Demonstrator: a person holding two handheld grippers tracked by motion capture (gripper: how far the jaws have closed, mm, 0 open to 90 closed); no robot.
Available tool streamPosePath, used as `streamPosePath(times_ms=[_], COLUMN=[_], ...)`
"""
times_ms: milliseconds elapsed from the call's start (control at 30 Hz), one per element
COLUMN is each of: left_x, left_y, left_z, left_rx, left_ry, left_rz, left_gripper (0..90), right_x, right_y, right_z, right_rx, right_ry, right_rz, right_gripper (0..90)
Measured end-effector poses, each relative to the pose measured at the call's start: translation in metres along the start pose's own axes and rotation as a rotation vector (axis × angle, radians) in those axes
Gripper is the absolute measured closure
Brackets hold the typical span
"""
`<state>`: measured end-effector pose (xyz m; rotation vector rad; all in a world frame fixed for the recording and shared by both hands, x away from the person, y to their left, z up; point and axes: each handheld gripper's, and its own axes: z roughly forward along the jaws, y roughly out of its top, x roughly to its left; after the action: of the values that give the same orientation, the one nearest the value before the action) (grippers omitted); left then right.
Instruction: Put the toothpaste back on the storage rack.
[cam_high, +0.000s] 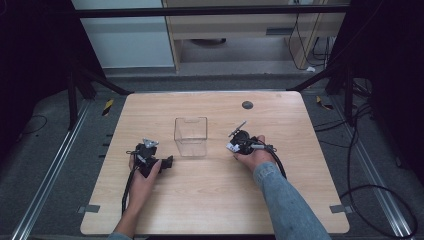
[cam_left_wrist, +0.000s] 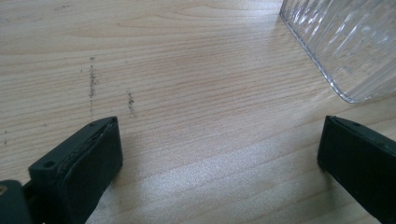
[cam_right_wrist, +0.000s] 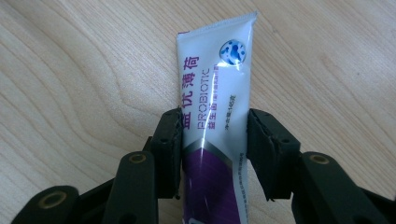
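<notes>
- Gripping the white and purple squeeze tube with blue print (cam_right_wrist: 215, 70) in the right tool (cam_right_wrist: 214, 126), both black pads pressing against its long edges; flat crimped end pointing away from the hand.
- Holding that tube low over the light wooden worktop (cam_high: 210, 200), right of the clear ribbed plastic box (cam_high: 190, 136), apart from it; hard to say whether lying on the wood or just lifted.
- Keeping the left tool (cam_left_wrist: 219, 135) spread wide with nothing between its jaws, hovering over bare wood just left of and nearer than the box, one corner of the box (cam_left_wrist: 345, 46) sitting at the far right ahead of it.
- Judging the pick-up as done or nearly so; likely remaining: carrying the tube left to the box, lowering it through the open top, letting go.
- Standing empty and upright near the worktop's middle, the box looks ready to receive.
- Leaving plenty of open wood all round: near edge, far edge and both side edges well away from the tools.
- Watching the box's thin rim when coming over it, and the left tool close beside its wall.
</notes>
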<state>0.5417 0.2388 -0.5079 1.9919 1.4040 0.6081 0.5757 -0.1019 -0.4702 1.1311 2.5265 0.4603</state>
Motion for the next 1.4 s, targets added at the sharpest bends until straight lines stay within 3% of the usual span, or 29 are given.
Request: streamPosePath(times_ms=[400, 833, 1000, 1333, 1400], left_x=[0.0, 0.0, 0.0, 0.0, 0.0], left_y=[0.0, 0.0, 0.0, 0.0, 0.0], left_z=[0.0, 0.0, 0.0, 0.0, 0.0], left_rx=[0.0, 0.0, 0.001, 0.0, 0.0], left_ry=[-0.001, -0.001, -0.001, -0.001, -0.001], left_rz=[0.001, 0.001, 0.001, 0.001, 0.001], left_gripper=[0.0, 0.0, 0.0, 0.0, 0.0], right_x=[-0.009, -0.008, -0.007, -0.005, -0.007], right_y=[-0.001, -0.002, -0.005, -0.007, -0.007], right_z=[0.001, 0.0, -0.006, -0.006, -0.006], right_rx=[0.003, 0.01, 0.015, 0.019, 0.016], right_ry=[0.044, 0.036, 0.018, 0.003, 0.002], right_rz=[0.054, 0.026, 0.03, -0.011, 0.0], right_gripper=[57.4, 56.4, 47.6, 57.9, 59.8])
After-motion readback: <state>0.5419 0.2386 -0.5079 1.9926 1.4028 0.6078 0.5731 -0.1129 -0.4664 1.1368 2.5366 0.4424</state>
